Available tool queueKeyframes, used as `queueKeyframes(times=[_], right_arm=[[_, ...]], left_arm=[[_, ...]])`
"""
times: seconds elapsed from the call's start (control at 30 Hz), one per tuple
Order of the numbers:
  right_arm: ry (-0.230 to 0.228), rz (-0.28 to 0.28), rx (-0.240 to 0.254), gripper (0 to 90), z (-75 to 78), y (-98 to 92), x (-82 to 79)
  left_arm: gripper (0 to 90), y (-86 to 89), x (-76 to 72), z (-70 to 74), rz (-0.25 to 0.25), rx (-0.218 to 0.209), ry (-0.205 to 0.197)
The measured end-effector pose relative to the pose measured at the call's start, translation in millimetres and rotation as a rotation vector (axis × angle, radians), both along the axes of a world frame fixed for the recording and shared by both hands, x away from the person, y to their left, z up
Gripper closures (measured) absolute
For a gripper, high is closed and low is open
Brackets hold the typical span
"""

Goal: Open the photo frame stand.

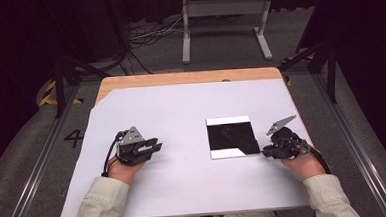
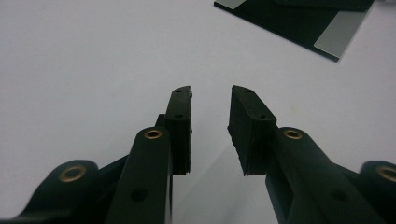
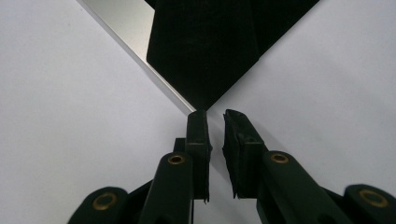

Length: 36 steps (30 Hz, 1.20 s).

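High view: right gripper (image 1: 264, 152) at the near right corner of the mirror tile (image 1: 231, 136), jaws narrowly apart, gripping nothing; left gripper (image 1: 155, 144) open over the white sheet (image 1: 184, 179).

You've got two hand-held grippers (image 1: 155, 147) (image 1: 264, 151), one black square panel (image 1: 232, 136), one table (image 1: 179, 79).

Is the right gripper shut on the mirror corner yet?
No. The right gripper is open, tips just short of the mirror corner.

Wooden table (image 1: 189, 77) bears a white sheet (image 1: 181, 114) (black-and-silver plate (image 1: 231, 136) on it)
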State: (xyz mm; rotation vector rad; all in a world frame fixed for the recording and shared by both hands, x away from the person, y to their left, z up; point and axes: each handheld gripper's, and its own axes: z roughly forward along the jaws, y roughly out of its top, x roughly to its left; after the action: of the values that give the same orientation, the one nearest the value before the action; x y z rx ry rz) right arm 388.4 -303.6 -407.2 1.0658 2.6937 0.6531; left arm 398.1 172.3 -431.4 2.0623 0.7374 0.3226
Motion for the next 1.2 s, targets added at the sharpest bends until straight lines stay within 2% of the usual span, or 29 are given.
queueKeyframes(times=[0.2,0.33,0.67,1.03,1.2], right_arm=[[0.022,0.008,-0.013,80.1,-2.0,1.9,1.1],[0.040,0.021,-0.041,81.5,-3.4,5.9,3.5],[0.044,0.036,-0.075,84.3,-3.3,11.7,4.8],[0.020,0.041,-0.039,85.7,3.8,10.3,2.3],[-0.008,0.041,-0.010,86.1,11.3,8.4,0.0]], left_arm=[[69.5,-0.5,0.1,-0.7,-0.003,0.000,0.005],[69.3,-1.0,0.2,-0.8,-0.006,0.003,0.003],[69.1,-1.5,0.0,-1.3,-0.006,0.000,0.009],[68.9,-1.5,0.3,-1.3,-0.008,0.000,0.007],[68.9,-1.6,0.2,-1.3,-0.010,0.001,0.009]])
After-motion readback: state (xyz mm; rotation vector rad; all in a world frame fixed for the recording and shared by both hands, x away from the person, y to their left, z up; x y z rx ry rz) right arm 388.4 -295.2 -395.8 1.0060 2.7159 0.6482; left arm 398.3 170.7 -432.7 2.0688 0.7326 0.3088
